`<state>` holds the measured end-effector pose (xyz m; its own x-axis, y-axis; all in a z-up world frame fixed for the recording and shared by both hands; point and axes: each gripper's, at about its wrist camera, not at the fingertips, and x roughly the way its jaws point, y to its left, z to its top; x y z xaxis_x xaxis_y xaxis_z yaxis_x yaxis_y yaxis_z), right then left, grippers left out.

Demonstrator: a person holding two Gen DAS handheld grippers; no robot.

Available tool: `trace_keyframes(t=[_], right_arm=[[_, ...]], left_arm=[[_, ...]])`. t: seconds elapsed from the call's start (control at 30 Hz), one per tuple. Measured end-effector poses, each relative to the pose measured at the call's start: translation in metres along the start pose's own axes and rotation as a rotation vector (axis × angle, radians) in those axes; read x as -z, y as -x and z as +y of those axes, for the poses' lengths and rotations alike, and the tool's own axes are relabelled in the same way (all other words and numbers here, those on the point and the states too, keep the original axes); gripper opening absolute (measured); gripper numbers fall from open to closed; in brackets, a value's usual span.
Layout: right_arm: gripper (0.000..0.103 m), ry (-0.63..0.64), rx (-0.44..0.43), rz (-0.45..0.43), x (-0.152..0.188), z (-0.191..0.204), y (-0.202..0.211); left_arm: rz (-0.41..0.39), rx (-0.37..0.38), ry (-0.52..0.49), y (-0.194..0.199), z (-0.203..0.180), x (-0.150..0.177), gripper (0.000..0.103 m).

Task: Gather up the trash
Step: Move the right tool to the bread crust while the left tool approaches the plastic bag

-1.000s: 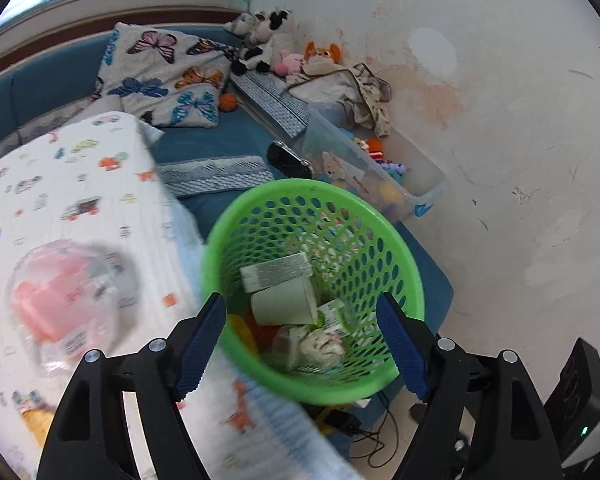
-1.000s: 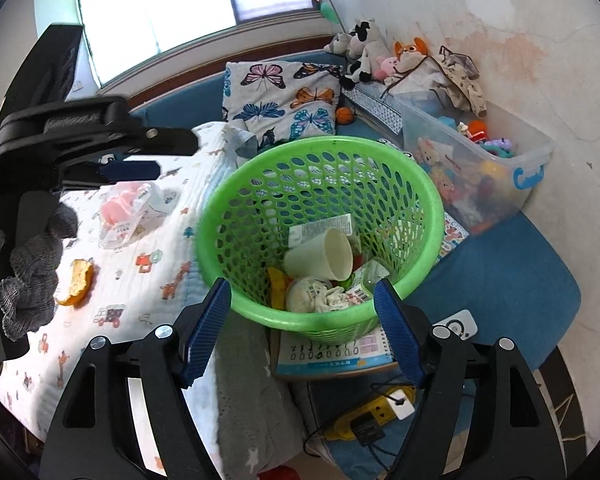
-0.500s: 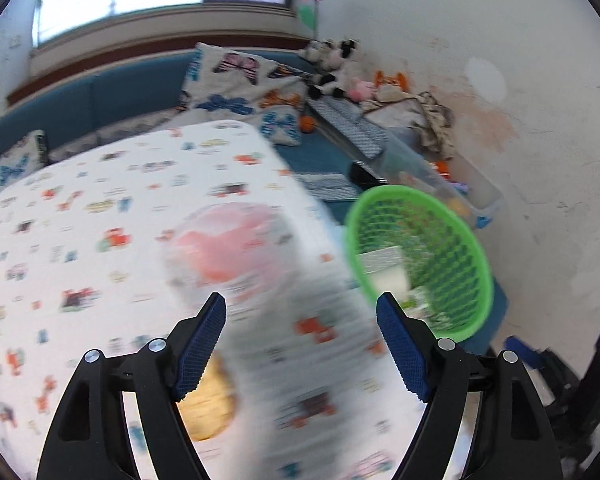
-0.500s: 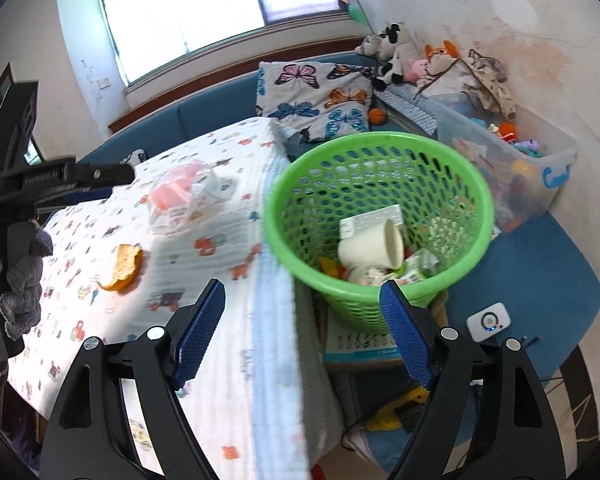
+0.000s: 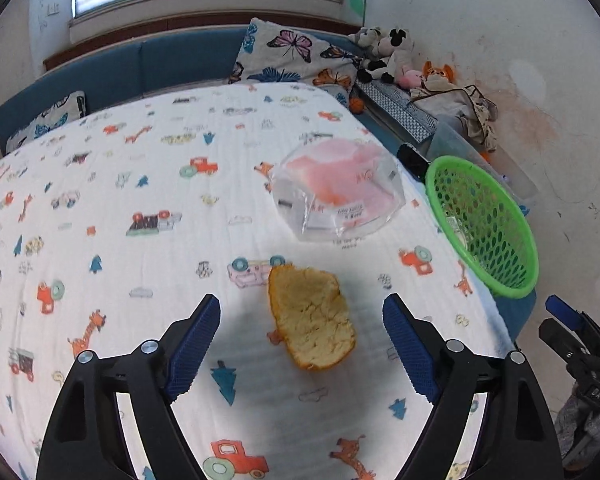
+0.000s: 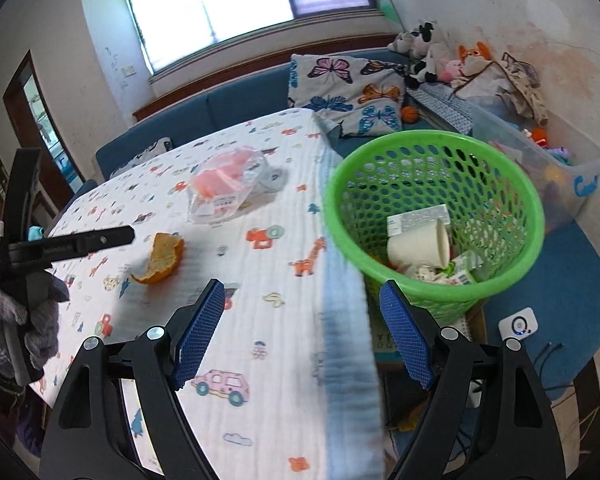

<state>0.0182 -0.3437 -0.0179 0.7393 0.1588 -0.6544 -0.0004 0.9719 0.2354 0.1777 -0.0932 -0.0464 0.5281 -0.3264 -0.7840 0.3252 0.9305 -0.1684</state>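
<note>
— What are you going for, and where is it?

— The orange peel (image 5: 312, 318). It lies rind-down, curled like a shallow cup, on the printed tablecloth (image 5: 112, 184), right ahead of my left gripper (image 5: 302, 342) and between the lines of its two fingers. Beyond it sits a clear plastic packet (image 5: 336, 196) with something pink inside, and off the table's edge stands the green basket (image 6: 432, 140), already holding a paper cup (image 6: 420, 246) and scraps.

— How are your jaws set?

— The left ones are opening, wider than the peel, with nothing between the pads yet. My right gripper (image 6: 302, 334) also stands wide and empty, over the table's edge near the basket.

— What worries you?

— The peel is thin, curved and springy. If I come down off-centre, I'd guess one pad will nudge it so it skids or flips on the cloth. If I go too low, the pads could pinch the soft tablecloth and drag it, and the packet with it. A light squeeze on the rim alone might let it drop on the way to the basket.

— And how are your hands held?

— The left tilts steeply down at the peel, above the cloth. In the right wrist view it shows at the left edge, held by my gloved hand (image 6: 4, 320). The right tilts down less steeply, aimed between table and basket.
</note>
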Motion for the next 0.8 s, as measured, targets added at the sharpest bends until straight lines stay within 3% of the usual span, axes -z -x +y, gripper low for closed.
trace_keyframes(t=[0.13,0.8], right_arm=[[0.08,0.022,-0.031,0.017,0.003,0.015,-0.006],[0.077,0.233,-0.178,0.151,0.002,0.132,-0.091]], left_arm=[[0.01,-0.001,0.048,-0.005,0.012,0.001,0.08],[-0.091,-0.057,0.17,0.04,0.076,-0.002,0.08]])
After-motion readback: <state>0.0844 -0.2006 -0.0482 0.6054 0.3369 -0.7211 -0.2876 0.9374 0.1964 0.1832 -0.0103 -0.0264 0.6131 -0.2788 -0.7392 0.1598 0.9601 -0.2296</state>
